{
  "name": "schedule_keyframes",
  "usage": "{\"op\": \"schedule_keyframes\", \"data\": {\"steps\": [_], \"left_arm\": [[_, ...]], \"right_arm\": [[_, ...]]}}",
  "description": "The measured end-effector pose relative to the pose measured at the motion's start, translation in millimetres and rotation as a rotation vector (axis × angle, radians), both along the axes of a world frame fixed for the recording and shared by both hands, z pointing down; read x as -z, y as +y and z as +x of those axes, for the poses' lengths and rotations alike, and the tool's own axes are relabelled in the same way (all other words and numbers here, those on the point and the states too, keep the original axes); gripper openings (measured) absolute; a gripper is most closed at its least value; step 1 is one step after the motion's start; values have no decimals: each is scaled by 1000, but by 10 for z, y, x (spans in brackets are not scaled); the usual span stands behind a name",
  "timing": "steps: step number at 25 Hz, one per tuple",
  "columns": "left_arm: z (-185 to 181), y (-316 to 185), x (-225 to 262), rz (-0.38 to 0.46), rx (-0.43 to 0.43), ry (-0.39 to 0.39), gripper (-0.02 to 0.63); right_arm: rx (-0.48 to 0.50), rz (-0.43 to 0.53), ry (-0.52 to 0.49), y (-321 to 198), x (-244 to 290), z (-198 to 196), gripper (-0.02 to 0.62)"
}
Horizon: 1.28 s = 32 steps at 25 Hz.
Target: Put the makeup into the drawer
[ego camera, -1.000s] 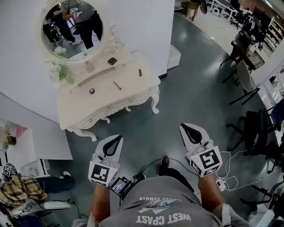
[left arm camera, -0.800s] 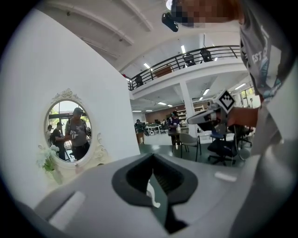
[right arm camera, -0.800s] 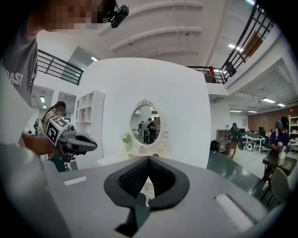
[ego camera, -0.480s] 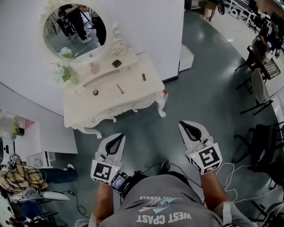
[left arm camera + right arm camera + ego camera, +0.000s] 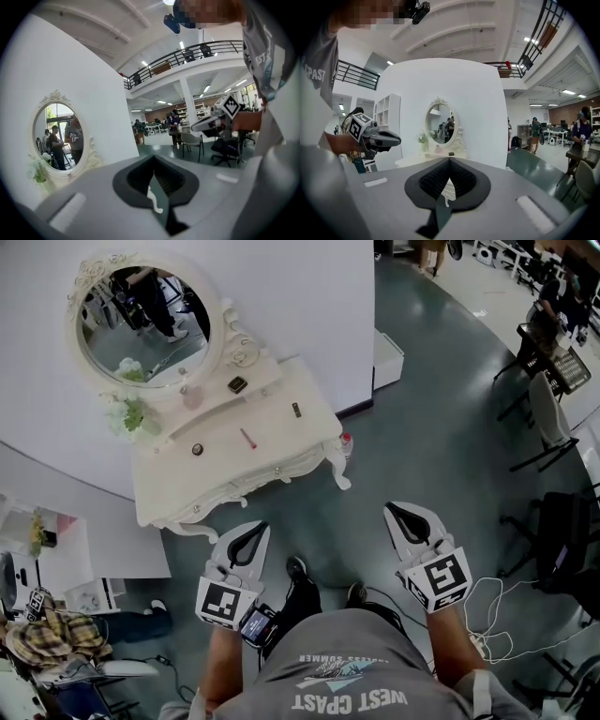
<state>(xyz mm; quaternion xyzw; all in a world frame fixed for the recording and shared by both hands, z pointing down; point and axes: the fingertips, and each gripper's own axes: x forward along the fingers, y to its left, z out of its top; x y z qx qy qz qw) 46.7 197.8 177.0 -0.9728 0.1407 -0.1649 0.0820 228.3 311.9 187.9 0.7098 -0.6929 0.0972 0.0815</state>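
**A:** In the head view, which step is in hand?

**B:** The approach, by the look of it. The person stands well apart from the dressing table (image 5: 281, 439). The makeup lies on its top: a pink stick (image 5: 247, 439), a round compact (image 5: 197, 449) and a small dark piece (image 5: 296, 410). The drawer (image 5: 239, 485) in its front looks closed. The left gripper (image 5: 255, 527) and the right gripper (image 5: 392, 512) both point toward the table.

**A:** And the left gripper view?

**B:** Its jaws meet, with nothing between them. The mirror (image 5: 58, 133) sits off to the left.

**A:** The right gripper view?

**B:** Those jaws are pressed together too, also empty, with the table ahead. The person probably has to close in, part one pair of jaws and pull the drawer out before lifting any makeup.
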Motion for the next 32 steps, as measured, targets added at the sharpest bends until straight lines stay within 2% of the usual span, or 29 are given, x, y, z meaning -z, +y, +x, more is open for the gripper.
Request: {"op": "schedule_keyframes", "data": {"steps": [7,15,22,27,32], "left_arm": [[249,-426,-23,-38,-103,27,2],[272,-1313,-117,-22,-198,72,2],[214,-1895,-195,-53,-269,101,2],[141,-2267,-276,-65,-300,112,2],[74,-2557,-442,-88,-290,112,2]], "right_arm": [[-122,-36,12,-152,-36,91,2],[-207,-58,63,-838,115,-63,2],[-269,-74,99,-1374,178,-261,2],[-302,-92,123,-1685,211,-362,2],[-290,-113,129,-1999,179,-423,2]]}}
